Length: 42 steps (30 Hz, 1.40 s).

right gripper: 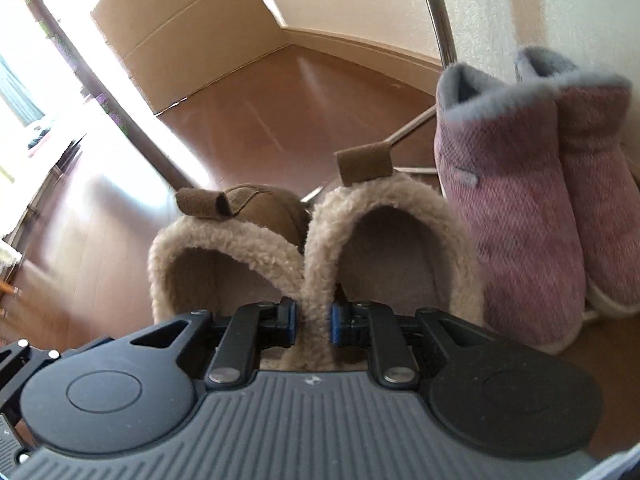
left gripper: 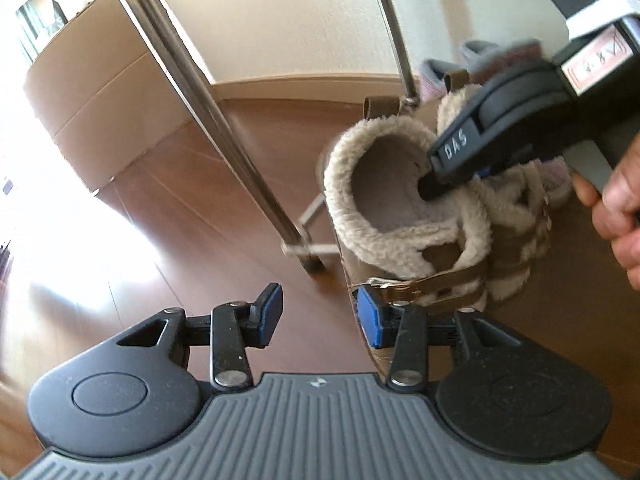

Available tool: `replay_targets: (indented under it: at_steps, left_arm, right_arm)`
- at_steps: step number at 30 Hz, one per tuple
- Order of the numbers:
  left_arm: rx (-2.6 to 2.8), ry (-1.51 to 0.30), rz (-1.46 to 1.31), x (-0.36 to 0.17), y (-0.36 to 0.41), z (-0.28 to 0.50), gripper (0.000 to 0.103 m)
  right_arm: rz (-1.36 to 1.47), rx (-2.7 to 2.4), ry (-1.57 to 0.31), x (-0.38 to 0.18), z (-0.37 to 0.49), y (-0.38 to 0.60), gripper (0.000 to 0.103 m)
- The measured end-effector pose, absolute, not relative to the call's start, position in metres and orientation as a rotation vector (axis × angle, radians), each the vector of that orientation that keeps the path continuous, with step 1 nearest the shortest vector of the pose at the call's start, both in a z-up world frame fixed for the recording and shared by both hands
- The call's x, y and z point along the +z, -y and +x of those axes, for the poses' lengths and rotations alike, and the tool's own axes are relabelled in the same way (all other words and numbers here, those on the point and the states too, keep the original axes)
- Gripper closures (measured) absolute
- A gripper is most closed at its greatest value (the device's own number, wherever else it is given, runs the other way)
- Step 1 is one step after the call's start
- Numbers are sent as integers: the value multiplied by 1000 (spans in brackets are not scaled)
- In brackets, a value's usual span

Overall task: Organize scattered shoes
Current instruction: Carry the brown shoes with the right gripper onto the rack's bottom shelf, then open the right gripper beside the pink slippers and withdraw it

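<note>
The right gripper (right gripper: 313, 322) pinches both tan fleece slippers' (right gripper: 384, 248) touching collars; the left gripper (left gripper: 319, 314) fingers gape empty (pink boots (right gripper: 516, 248) at three o'clock).

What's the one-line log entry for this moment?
right hand-held gripper: shut on tan fleece slippers | left hand-held gripper: open, empty | pink boots: beside slippers

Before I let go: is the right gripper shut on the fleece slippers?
Shut: right gripper pinches both fleece slippers' adjoining collars between its pads.
</note>
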<state>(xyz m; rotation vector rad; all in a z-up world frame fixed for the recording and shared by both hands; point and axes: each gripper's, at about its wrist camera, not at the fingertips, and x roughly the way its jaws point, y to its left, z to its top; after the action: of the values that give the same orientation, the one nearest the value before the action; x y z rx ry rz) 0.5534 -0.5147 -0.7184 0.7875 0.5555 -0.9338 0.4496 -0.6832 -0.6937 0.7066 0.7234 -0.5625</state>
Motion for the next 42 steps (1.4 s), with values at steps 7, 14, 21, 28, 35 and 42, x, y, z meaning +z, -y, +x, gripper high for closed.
replay_targets:
  at_steps: [7,14,21,28,35,42]
  left_arm:
    - [-881,-587,791,-717,545,596,54]
    - [-887,-637,792,-732,552,587,54]
    - [-1004,-736,806,-764,536,540,54]
    - [-1032,-756,879,-786,524,509,54]
    - [-995,-712,900,-791,559,517,55]
    - [-1002,-667,903,-778,577,515,53]
  right_arm:
    - [657,-615,-767,-701,518,726,87]
    - [469,-561,-655,-696,527,741,64]
    - [432,-328,-568,-696,412,671,94]
    - [334,-225,-758,-756,381,608,98]
    - [305,-259,-778,-759,406,631,103]
    - [347,-348,-783,-764,415,651,103]
